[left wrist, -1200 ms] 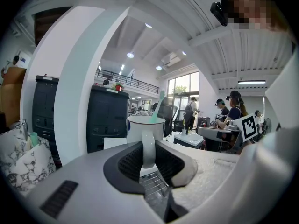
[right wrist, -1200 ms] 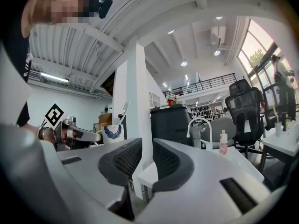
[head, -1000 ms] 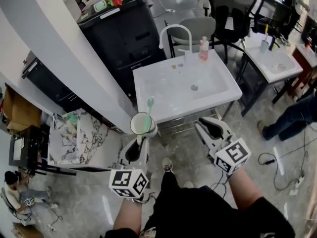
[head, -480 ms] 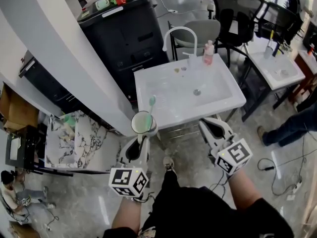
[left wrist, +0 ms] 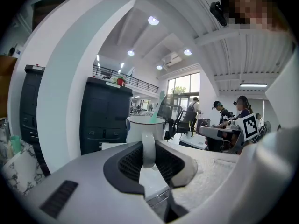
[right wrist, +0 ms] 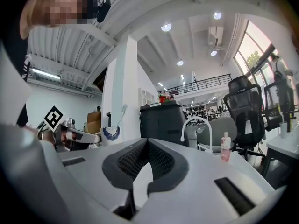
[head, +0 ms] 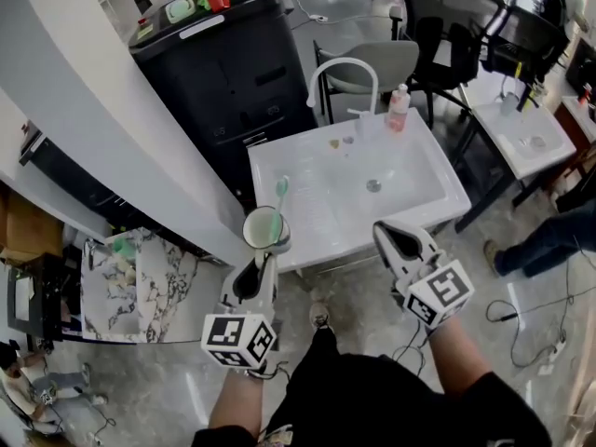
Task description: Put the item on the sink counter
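While left gripper (head: 265, 259) pinches mug (head: 265, 229) handle and right gripper (head: 381, 231) jaws meet empty, white sink counter (head: 289, 170) over grey floor (head: 168, 380).

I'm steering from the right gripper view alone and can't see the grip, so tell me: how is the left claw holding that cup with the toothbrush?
Observer: The left claw is shut on the cup's handle; the cup stands upright beyond its tips.
Operator: Anything lying in the basin?
Observer: In the head view I see only the drain in the sink; two small things, too small to tell, lie near the faucet.
Operator: Where is the cup against the sink?
Observer: From above, it shows over the sink's near left edge.
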`<action>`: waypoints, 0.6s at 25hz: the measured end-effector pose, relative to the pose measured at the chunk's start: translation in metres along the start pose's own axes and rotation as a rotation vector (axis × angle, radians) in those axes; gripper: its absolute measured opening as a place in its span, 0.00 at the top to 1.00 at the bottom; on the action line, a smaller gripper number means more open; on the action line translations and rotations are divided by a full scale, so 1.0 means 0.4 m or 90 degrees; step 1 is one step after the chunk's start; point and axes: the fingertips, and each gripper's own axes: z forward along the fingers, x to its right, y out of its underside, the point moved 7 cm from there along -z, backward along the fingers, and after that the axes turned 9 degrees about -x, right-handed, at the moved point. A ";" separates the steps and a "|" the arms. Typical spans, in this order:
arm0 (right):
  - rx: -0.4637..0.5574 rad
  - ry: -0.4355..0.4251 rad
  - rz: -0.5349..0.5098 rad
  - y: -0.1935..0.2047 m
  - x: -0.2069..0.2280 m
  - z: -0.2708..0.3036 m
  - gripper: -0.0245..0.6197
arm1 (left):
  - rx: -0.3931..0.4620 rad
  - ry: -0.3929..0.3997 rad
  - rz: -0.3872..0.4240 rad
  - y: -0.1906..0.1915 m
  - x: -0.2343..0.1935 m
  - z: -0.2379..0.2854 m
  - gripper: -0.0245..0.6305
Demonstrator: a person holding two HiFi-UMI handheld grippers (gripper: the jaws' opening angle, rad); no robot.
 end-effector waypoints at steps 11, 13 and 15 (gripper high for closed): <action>-0.017 0.014 -0.003 -0.060 0.088 0.208 0.96 | -0.011 0.019 -0.002 -0.102 -0.159 0.181 0.87; -0.020 0.015 -0.003 -0.068 0.096 0.244 0.96 | -0.012 0.022 -0.001 -0.116 -0.188 0.205 0.87; -0.023 0.017 -0.003 -0.077 0.102 0.280 0.96 | -0.014 0.025 -0.001 -0.131 -0.219 0.229 0.87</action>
